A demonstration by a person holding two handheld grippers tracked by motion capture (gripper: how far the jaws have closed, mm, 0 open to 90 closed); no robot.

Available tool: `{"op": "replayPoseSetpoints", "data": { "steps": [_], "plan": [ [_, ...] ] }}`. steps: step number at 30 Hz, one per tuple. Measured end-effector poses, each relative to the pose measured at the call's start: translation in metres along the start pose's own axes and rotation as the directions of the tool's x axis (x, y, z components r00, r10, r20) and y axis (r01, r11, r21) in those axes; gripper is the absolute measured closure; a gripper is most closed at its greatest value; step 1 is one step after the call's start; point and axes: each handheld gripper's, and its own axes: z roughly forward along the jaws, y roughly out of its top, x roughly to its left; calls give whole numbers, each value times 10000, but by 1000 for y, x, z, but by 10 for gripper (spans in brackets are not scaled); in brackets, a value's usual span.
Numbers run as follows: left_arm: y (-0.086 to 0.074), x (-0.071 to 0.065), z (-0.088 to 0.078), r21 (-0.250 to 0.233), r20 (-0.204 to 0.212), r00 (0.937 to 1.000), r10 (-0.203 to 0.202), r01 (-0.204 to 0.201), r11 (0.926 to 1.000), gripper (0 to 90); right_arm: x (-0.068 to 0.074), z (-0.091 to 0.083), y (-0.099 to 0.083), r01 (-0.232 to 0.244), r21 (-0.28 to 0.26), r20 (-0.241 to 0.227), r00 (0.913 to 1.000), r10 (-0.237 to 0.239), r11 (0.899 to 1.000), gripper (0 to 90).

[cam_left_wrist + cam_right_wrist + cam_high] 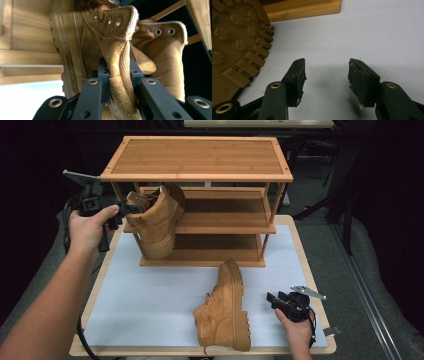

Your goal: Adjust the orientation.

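Along the worktop's (150, 295) far edge stands a three-tier wooden rack (200, 175). At its left end one boot (156, 220) hangs tilted against the middle shelf, its collar pinched between the closed jaws of the left gripper (118, 212). Near the front edge a second boot (227, 307) lies on its side. Just right of it, the right gripper (274, 299) rests with jaws wide apart, holding nothing.

There are two tan boots, one (155, 220) at the rack's left edge and one (225, 307) near the table's front edge, one three-shelf wooden rack (197, 162), and two grippers (107, 210) (280, 301).
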Motion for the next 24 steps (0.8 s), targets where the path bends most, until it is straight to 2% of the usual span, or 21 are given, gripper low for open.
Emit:
{"op": "replayPoseSetpoints", "data": {
  "steps": [2, 3, 4, 5, 8, 10, 13, 19, 20, 21, 22, 23, 24],
  "plan": [
    [-1, 0, 4, 5, 92, 10000, 16, -16, 10000, 779, 0, 0, 0, -5, 101, 10, 10000, 5, 9999, 472],
    [-4, -3, 14, -49, 364, 9993, -79, 80, 10000, 778, 0, 0, 0, -11, 61, -5, 10000, 11, 10000, 472],
    [-4, -3, 14, -49, 364, 9993, -79, 80, 10000, 777, 0, 0, 0, -11, 61, -5, 10000, 11, 10000, 472],
    [-7, -7, 22, 31, 284, 9994, 205, -206, 9998, 776, 0, 0, 0, -28, -75, -31, 10000, 27, 10000, 472],
    [-11, -12, 29, 72, 237, 9990, 374, -376, 9993, 766, 0, -2, 1, -39, 146, 23, 10000, 39, 9999, 472],
    [-14, -18, 32, 101, -3, 9981, 615, -615, 9981, 759, -1, -2, 1, -60, 127, 24, 10000, 60, 9999, 472],
    [-20, -22, 33, 165, -323, 9953, 911, -906, 9957, 722, -1, -1, 0, -101, 110, -52, 9999, 102, 9999, 472],
    [-24, -21, 32, -58, -97, 9947, 1025, -1026, 9947, 608, 0, -1, 0, -108, 135, -58, 9999, 109, 9999, 471],
    [-24, -21, 32, -58, -97, 9947, 1025, -1026, 9947, 575, 0, 1, 0, -132, -69, -72, 9999, 132, 9999, 472],
    [-23, -22, 30, -166, 144, 9939, 1096, -1094, 9939, 515, 0, 0, 0, -150, 32, -49, 9999, 150, 9999, 471],
    [-23, -22, 30, -166, 144, 9939, 1096, -1094, 9939, 500, 0, 0, 0, -150, 32, -49, 9999, 150, 9999, 471],
    [-22, -25, 25, -235, -139, 9903, 1381, -1384, 9901, 500, 0, 0, 0, -199, -94, -47, 9998, 199, 9998, 472],
    [-22, -25, 25, -235, -139, 9903, 1381, -1384, 9901, 500, 0, 0, 0, -199, -94, -47, 9998, 199, 9998, 472]
  ]
}}
